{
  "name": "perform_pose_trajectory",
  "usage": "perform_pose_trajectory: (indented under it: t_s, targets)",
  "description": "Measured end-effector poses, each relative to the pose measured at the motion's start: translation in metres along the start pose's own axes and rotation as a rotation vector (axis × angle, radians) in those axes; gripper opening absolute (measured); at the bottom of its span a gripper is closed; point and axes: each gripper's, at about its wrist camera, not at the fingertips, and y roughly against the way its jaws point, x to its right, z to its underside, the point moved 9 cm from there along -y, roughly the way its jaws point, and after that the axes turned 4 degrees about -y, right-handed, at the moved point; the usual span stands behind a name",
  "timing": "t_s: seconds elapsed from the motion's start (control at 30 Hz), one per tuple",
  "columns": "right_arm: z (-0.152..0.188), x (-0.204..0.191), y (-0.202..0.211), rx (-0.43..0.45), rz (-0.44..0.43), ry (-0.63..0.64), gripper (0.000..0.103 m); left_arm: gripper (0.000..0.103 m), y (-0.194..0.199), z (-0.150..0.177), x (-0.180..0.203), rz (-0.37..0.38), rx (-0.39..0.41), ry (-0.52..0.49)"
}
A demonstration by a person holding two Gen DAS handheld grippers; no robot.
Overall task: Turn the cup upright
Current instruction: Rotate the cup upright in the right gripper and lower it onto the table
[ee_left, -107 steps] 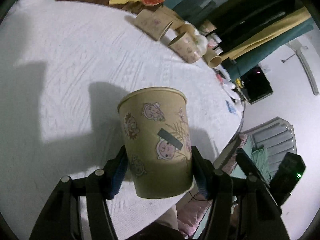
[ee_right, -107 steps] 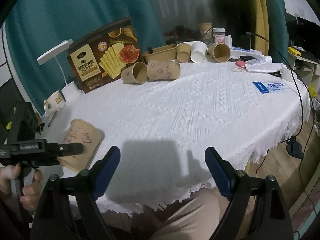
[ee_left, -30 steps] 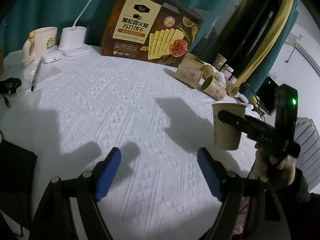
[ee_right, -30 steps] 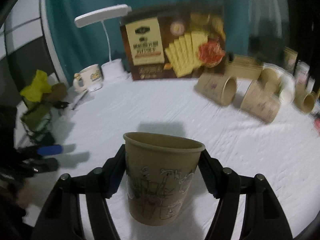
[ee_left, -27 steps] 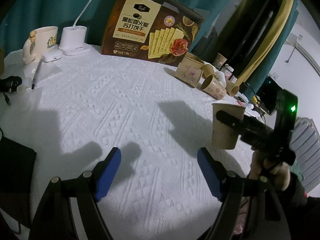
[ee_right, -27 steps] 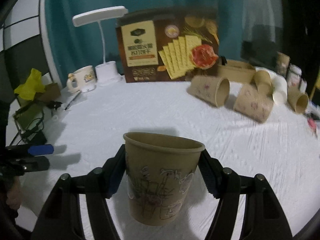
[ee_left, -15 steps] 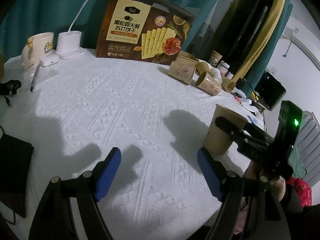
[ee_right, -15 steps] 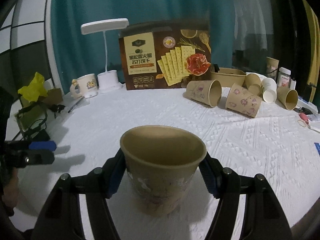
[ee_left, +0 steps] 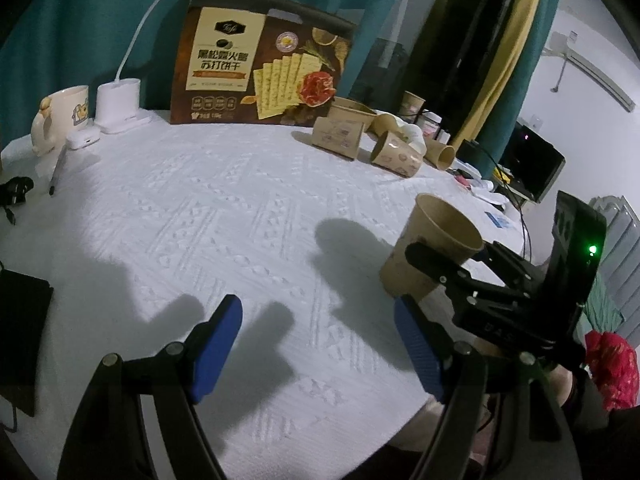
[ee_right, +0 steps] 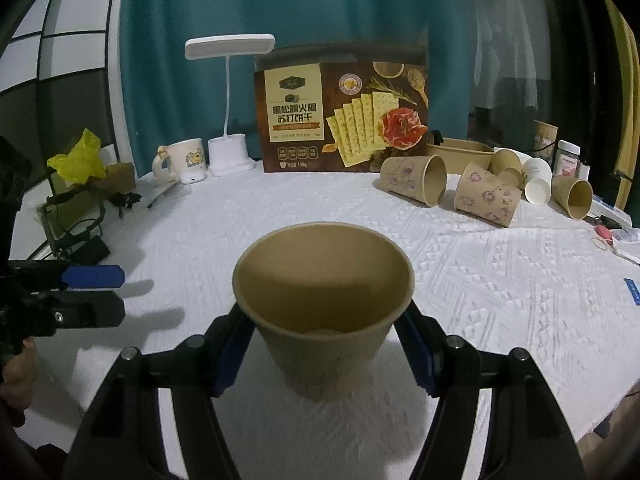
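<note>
The cup sits low in the centre of the right wrist frame, mouth up, clasped on both sides by the right gripper, whose blue fingers press its wall; in the left wrist frame it shows at right, its base at or just above the white surface. Its long axis runs near vertical, leaning slightly. The risk, as I judge it: letting go before the base lies flat could tip the light paper cup, and a hard squeeze may dent it. The left gripper hangs with fingers spread, holding nothing. 4 or more spare cups lie on their sides at upper right
</note>
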Motion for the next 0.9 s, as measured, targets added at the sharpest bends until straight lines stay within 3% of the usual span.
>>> perform_pose_trajectory:
  t_s: [0.37,0.9]
  targets:
    - [0.016,0.0,0.027,-0.018,-0.019,0.043,0.071,0.079,0.004,0.015,0.014,-0.031,0.015,-0.048]
    - [0.043,0.04,0.087,-0.015,0.107,-0.057,0.072,0.079,0.014,0.02,0.059,-0.001,0.058,-0.162]
